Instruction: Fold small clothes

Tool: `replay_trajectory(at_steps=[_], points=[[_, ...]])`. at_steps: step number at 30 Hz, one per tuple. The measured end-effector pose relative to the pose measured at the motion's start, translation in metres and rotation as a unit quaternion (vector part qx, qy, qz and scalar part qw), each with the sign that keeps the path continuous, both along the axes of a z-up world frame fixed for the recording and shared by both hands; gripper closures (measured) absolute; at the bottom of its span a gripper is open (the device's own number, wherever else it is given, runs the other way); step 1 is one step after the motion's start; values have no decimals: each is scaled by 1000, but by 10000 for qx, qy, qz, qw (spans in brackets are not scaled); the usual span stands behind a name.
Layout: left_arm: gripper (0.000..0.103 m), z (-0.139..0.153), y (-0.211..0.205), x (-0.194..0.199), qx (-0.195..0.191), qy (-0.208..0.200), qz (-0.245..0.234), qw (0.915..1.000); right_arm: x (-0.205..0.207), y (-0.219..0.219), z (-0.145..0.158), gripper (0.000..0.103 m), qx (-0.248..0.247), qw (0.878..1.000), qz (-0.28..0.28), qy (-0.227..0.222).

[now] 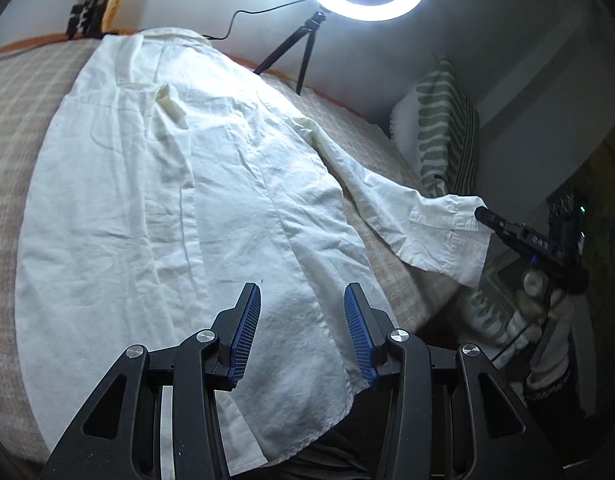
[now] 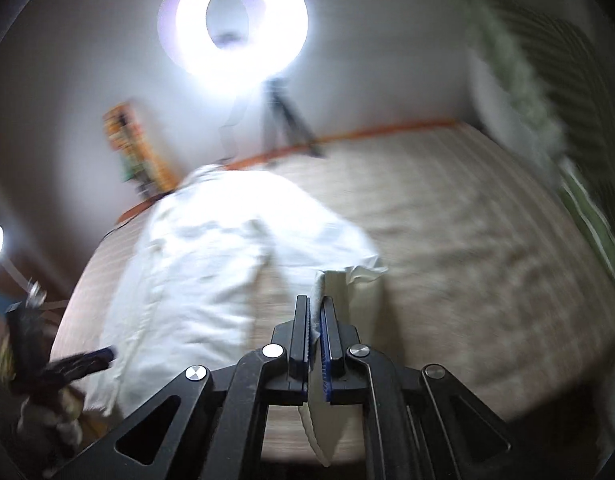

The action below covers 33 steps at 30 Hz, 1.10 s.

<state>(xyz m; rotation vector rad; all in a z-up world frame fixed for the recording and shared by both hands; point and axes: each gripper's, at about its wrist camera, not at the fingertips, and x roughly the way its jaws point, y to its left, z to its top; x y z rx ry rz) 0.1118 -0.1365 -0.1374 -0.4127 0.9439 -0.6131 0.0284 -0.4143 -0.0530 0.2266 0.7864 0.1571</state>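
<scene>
White crumpled-linen long-sleeved shirt point(image 1: 167, 200) lies flat along the bed point(image 1: 11, 120), hem at the near edge. Right hand-held gripper point(image 2: 316, 320) clamped on the sleeve cuff point(image 1: 447, 228), lifted off the bed's right edge. Left hand-held gripper point(image 1: 303, 320) apart, empty, above the hem. Risk: thin, limp cloth slipping the ribbed blue pads, or the body dragging askew.
</scene>
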Motion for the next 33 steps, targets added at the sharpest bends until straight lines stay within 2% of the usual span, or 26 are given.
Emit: replay_trajectory(at_steps=[5,9,13,15,18,19,21,22,25,27,30,33], points=[[61,1,6,-1,-209,63,86,9997,-2,76,6,101,29,9954,950,-88],[61,-3,7,2,-553,264,102,9981,-3,120,-16,101,32,9875,1577,74],[61,-8,0,4,-734,381,38,9966,-4,146,-52,100,63,9804,1924,416],[61,-12,-3,6,-824,514,29,9953,-4,150,-69,93,191,9746,2135,651],[61,-19,-10,7,-904,674,-59,9936,-8,144,-80,69,357,9696,2267,854],[61,-21,-14,7,-873,711,-114,9936,-9,138,-78,68,442,9689,2285,836],[54,-26,-25,10,-710,789,-229,9941,-10,122,-70,68,621,9689,2270,765],[52,-28,-31,11,-544,807,-238,9950,-7,112,-64,67,678,9707,2189,726],[52,-36,-41,13,-362,859,-279,9953,18,85,-46,63,611,9806,1740,658],[52,-38,-47,13,-328,825,-344,9955,44,67,-37,60,643,9852,1431,688],[54,-38,-58,8,-58,607,-486,9970,96,52,-29,60,606,9908,941,754],[56,-42,-60,7,-300,601,-573,9961,150,50,-30,59,264,9935,686,867]])
